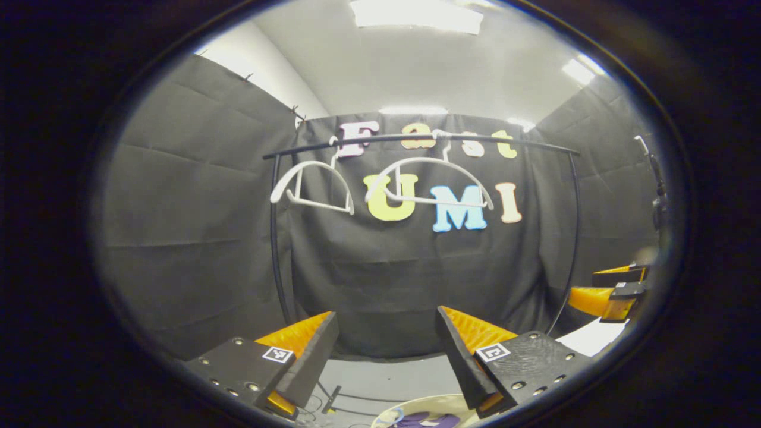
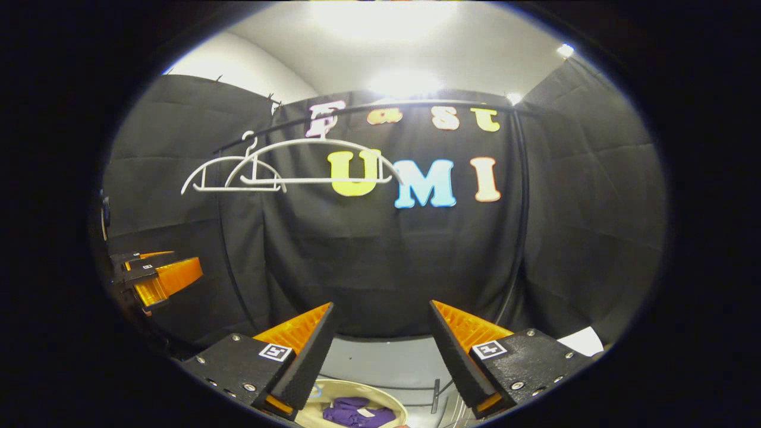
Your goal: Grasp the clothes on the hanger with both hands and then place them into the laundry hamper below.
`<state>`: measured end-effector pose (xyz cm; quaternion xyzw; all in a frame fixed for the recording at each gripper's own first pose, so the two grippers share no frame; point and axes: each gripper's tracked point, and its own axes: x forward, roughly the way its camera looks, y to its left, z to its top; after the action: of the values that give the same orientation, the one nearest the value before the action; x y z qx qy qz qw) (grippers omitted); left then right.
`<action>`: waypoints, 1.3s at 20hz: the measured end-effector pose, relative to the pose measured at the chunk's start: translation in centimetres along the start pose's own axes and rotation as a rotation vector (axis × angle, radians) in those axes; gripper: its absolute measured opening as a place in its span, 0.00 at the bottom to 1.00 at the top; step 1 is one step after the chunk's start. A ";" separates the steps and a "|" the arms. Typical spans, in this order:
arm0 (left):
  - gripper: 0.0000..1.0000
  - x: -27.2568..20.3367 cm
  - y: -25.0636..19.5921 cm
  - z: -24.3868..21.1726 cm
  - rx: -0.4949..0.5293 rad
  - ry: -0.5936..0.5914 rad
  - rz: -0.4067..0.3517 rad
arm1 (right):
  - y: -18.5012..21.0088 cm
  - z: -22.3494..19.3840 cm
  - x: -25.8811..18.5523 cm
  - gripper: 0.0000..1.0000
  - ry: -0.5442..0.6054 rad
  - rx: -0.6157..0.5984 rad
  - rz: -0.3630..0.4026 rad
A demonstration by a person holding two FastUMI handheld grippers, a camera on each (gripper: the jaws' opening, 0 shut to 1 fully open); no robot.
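Left claw (image 1: 386,351), seen along its own two fingers in the left gripper view: jaws spread wide apart, nothing between them. Right claw (image 2: 380,348), seen likewise in the right gripper view: jaws also spread wide, grasping nothing. Each claw also appears in the other's view, off to the side: the right claw (image 1: 612,294) at the right edge of the left gripper view, the left claw (image 2: 157,279) at the left edge of the right gripper view; their jaws there are too small to judge.

Ahead of both claws stands a black garment rail (image 1: 416,139), its bar running across the upper part of the scene before the black cloth wall. Two white hangers (image 1: 312,187) (image 1: 431,181) hang from the bar, side by side, both bare. In the right gripper view the same hangers (image 2: 229,175) (image 2: 321,160) overlap at the left end of the rail (image 2: 416,106).

Below, between and beneath the fingers, lies the pale round laundry hamper (image 2: 380,395). Purple clothes (image 2: 357,411) lie inside it, bunched. The left gripper view shows the hamper's rim (image 1: 386,413) and the purple clothes (image 1: 428,421) at its lower edge. Grey floor (image 2: 392,356) stretches between hamper and wall.
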<state>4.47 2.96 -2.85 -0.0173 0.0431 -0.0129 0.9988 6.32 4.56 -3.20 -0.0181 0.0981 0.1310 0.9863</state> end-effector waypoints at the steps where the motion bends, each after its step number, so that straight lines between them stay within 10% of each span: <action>1: 1.00 0.0 0.1 1.2 -0.003 -0.024 -0.005 | -0.5 1.1 -0.4 0.94 -0.025 -0.002 -0.010; 14: 1.00 -3.6 2.6 6.7 0.027 -0.148 0.033 | -6.4 7.6 -3.9 0.92 -0.225 -0.019 -0.191; 26: 0.94 -4.2 2.3 7.1 0.021 -0.161 0.055 | -5.8 7.4 -3.9 0.92 -0.225 -0.034 -0.177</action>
<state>0.94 5.60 4.49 -0.0066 -0.0372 0.0154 0.9992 5.51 -1.59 4.93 -0.0286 -0.0173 0.0463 0.9984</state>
